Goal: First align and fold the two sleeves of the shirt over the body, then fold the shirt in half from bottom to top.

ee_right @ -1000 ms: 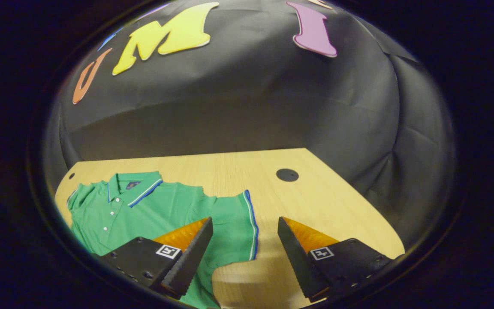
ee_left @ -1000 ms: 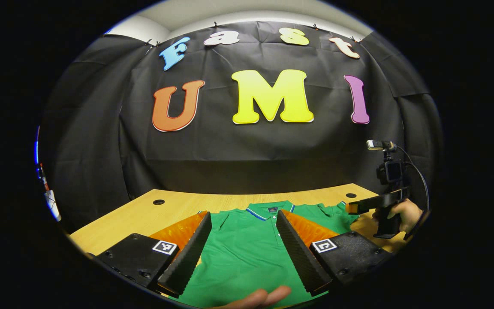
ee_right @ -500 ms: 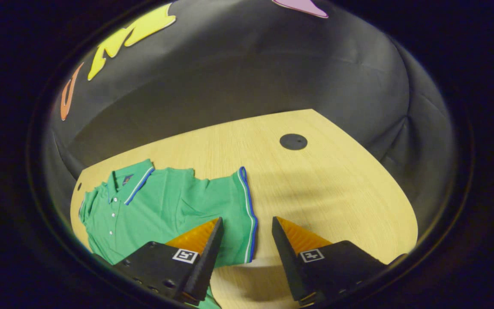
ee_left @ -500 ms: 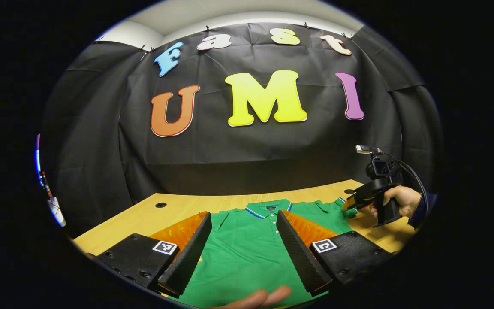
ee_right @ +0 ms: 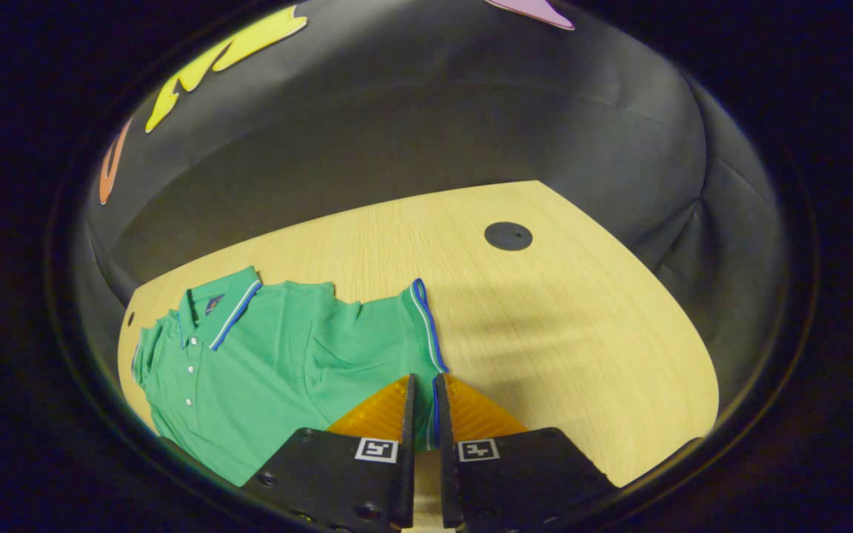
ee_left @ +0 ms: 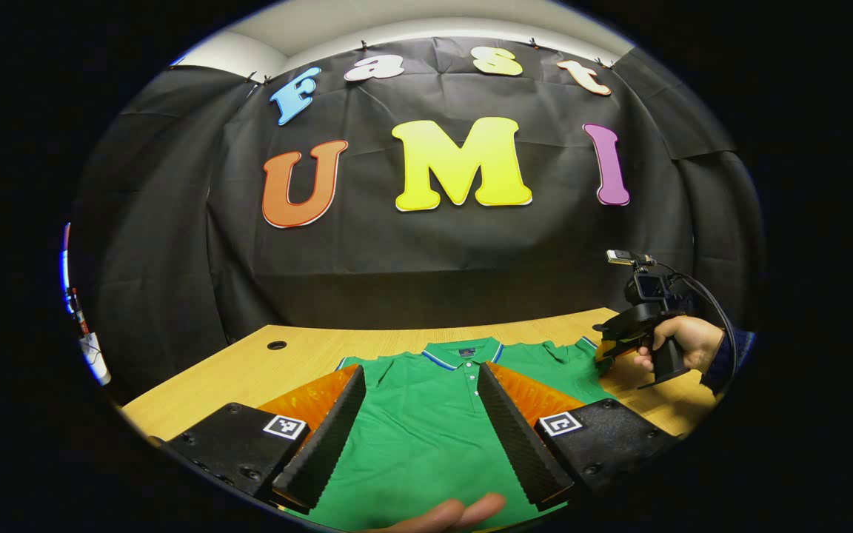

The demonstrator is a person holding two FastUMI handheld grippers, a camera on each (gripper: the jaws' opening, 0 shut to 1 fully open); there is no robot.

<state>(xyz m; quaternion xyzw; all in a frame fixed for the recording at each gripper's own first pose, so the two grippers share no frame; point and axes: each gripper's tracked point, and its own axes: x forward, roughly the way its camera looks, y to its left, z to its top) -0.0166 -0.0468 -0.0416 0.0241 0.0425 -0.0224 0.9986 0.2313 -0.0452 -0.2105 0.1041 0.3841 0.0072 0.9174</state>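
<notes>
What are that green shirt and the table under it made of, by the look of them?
The shirt looks like soft matte knit cloth, perhaps cotton: it creases at the sleeve and has a striped ribbed collar. The table looks like pale wood or wood-look laminate: fine straight grain, smooth, faint sheen.

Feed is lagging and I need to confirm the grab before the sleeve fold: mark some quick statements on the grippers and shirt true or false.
1. The right gripper has its fingers closed on the striped sleeve cuff. True.
2. The left gripper is clamped on the collar. False: its fingers stand wide apart above the shirt body.
3. The shirt lies spread flat on the wooden table. True.
4. The sleeve is already folded over the body. False: it lies outward on the table.
</notes>
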